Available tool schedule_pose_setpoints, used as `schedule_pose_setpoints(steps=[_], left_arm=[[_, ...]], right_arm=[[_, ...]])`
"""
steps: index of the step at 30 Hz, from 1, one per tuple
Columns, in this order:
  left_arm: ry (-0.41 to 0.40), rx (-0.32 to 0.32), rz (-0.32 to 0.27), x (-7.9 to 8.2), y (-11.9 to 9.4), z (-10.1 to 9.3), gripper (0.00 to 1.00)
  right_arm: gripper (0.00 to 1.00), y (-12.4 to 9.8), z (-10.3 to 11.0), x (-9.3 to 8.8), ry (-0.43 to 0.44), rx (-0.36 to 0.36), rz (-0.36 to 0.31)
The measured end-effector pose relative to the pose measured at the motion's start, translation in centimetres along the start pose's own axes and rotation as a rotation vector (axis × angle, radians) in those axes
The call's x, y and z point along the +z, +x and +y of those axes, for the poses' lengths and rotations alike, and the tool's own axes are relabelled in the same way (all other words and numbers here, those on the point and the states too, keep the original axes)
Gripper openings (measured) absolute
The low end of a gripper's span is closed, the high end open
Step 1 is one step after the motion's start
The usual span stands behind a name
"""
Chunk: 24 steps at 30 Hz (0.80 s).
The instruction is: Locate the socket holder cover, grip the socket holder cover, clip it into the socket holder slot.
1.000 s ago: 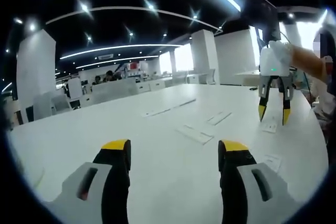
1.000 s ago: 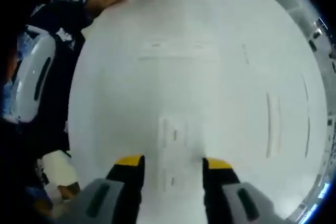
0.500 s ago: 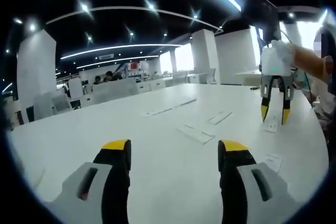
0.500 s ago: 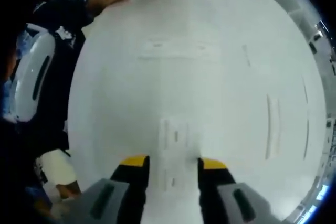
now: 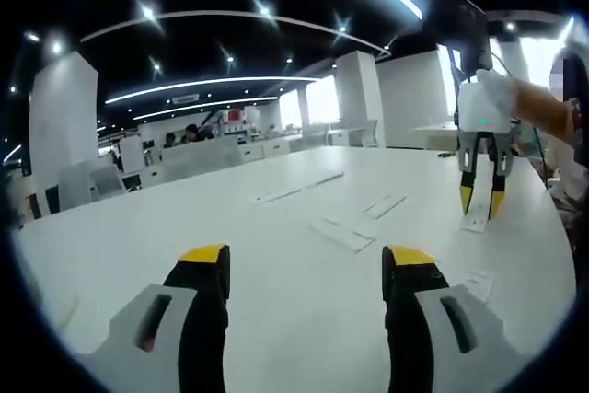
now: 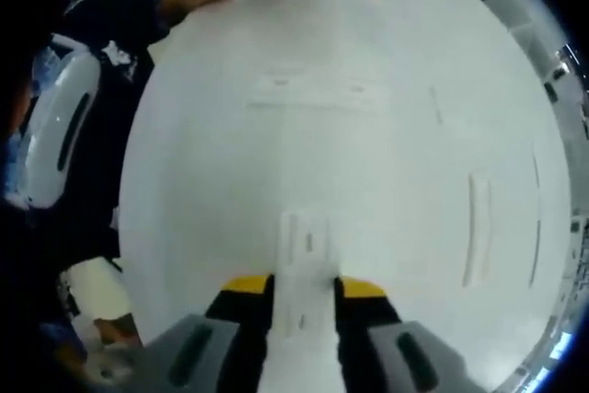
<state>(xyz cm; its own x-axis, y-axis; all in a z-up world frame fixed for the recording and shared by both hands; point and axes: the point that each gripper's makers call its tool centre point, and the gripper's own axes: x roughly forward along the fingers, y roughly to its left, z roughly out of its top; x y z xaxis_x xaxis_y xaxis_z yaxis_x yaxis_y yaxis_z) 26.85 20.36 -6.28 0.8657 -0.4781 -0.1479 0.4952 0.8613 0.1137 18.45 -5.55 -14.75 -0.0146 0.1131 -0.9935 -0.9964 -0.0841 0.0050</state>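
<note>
R tongs [image 6: 301,284] just closed in, now pinching socket holder cover [image 6: 304,269] off counter [image 6: 368,163]; grip done, clip-in next; L tongs [image 5: 306,262] spread, idle

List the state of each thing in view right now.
Right tongs: shut on the cover.
Cover: held between the jaws, seemingly lifted off the table.
Left tongs: open, holding nothing, above the table.
Strips: lying flat on the table, untouched.
</note>
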Motion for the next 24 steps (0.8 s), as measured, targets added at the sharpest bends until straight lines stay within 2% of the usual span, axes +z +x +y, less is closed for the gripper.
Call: schedule_pose_setpoints(steps=[11, 24], left_arm=[[-0.002, -0.006, 0.005, -0.24, 0.18, -0.11, 0.67], [0.001, -0.003, 0.005, -0.22, 0.05, -0.08, 0.67]], right_arm=[[0.28, -0.01, -0.33, -0.13, 0.006, 0.001, -0.015], [0.28, 0.08, -0.27, -0.13, 0.002, 0.0, 0.0]])
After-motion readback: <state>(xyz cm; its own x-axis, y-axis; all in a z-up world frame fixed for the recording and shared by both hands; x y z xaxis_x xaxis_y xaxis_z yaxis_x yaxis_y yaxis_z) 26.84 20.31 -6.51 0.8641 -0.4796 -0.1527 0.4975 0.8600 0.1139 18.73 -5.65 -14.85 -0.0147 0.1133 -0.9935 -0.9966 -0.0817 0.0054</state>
